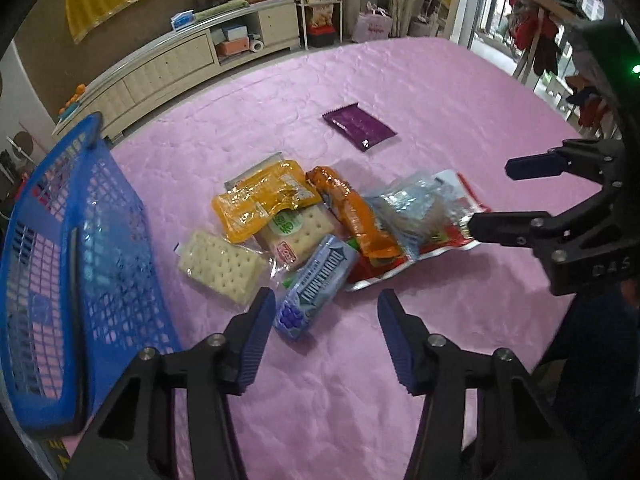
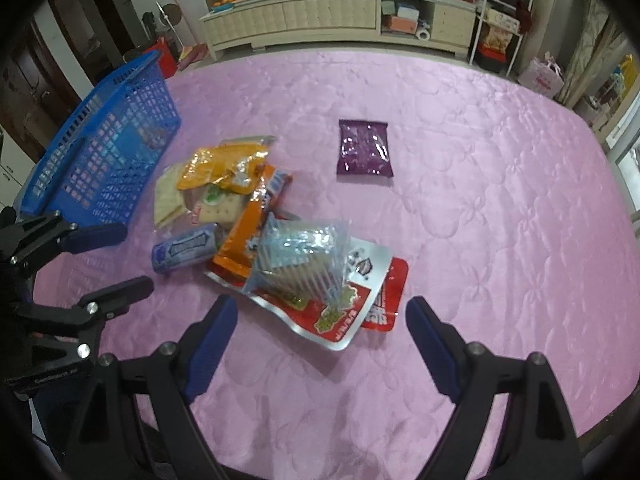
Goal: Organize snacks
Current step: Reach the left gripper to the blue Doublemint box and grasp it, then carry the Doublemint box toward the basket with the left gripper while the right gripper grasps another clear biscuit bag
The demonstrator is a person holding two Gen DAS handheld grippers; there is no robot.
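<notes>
A pile of snack packs lies on the pink quilted table: a blue gum pack point(image 1: 314, 286) point(image 2: 185, 247), clear cracker packs point(image 1: 222, 266), a yellow pouch point(image 1: 260, 204), an orange bar point(image 1: 354, 216) point(image 2: 250, 236), a clear blue-striped bag point(image 2: 300, 258) and a red-and-silver pouch point(image 2: 352, 304). A purple pack point(image 1: 359, 126) point(image 2: 364, 148) lies apart, farther back. A blue mesh basket point(image 1: 60, 248) point(image 2: 96, 160) stands at the left. My left gripper point(image 1: 326, 316) is open and empty, just short of the gum pack. My right gripper point(image 2: 320, 322) is open and empty, over the red pouch's near edge.
A cream low cabinet point(image 2: 320, 16) with boxes stands beyond the table's far edge. A white shelf rack point(image 2: 500, 20) and bags stand at the back right. Bare pink cloth point(image 2: 500, 220) spreads to the right of the pile.
</notes>
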